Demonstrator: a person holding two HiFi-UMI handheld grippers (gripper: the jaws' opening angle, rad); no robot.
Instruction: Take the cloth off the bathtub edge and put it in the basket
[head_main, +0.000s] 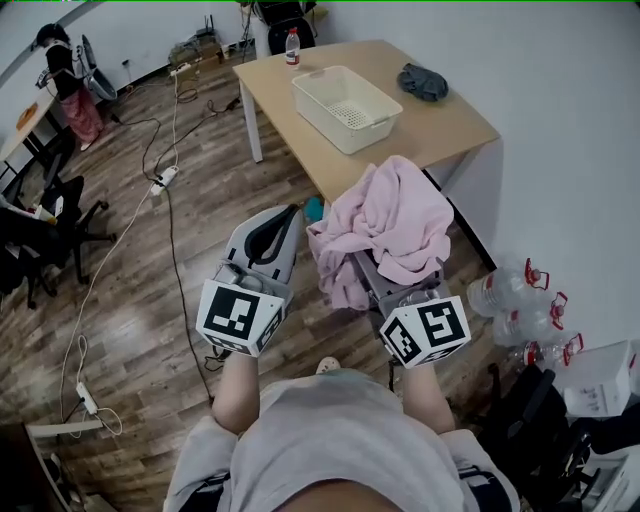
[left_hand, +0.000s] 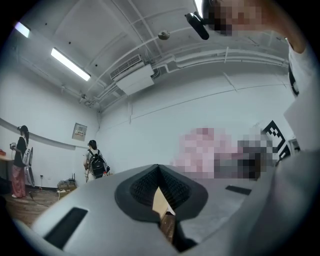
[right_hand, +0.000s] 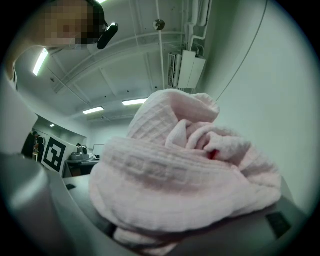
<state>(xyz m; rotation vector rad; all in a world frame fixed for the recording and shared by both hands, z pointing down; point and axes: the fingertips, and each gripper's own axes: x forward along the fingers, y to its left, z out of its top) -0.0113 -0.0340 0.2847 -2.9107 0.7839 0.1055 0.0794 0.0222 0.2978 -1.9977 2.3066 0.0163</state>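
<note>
A bunched pink cloth (head_main: 385, 225) is held up in front of the person, and my right gripper (head_main: 393, 283) is shut on it. The cloth (right_hand: 185, 170) fills the right gripper view and hides the fingertips. My left gripper (head_main: 272, 232) hangs beside it on the left, shut and holding nothing; its jaws (left_hand: 159, 172) meet at the tips and point up toward the ceiling. A white plastic basket (head_main: 345, 108) stands on the wooden table (head_main: 450, 130) ahead, beyond both grippers. No bathtub is in view.
A dark crumpled cloth (head_main: 423, 82) and a bottle (head_main: 292, 47) are also on the table. Several water bottles (head_main: 520, 300) lie by the wall at the right. Cables and power strips (head_main: 165, 180) cross the wooden floor at left, near office chairs (head_main: 40, 235). A person (head_main: 70, 85) stands far left.
</note>
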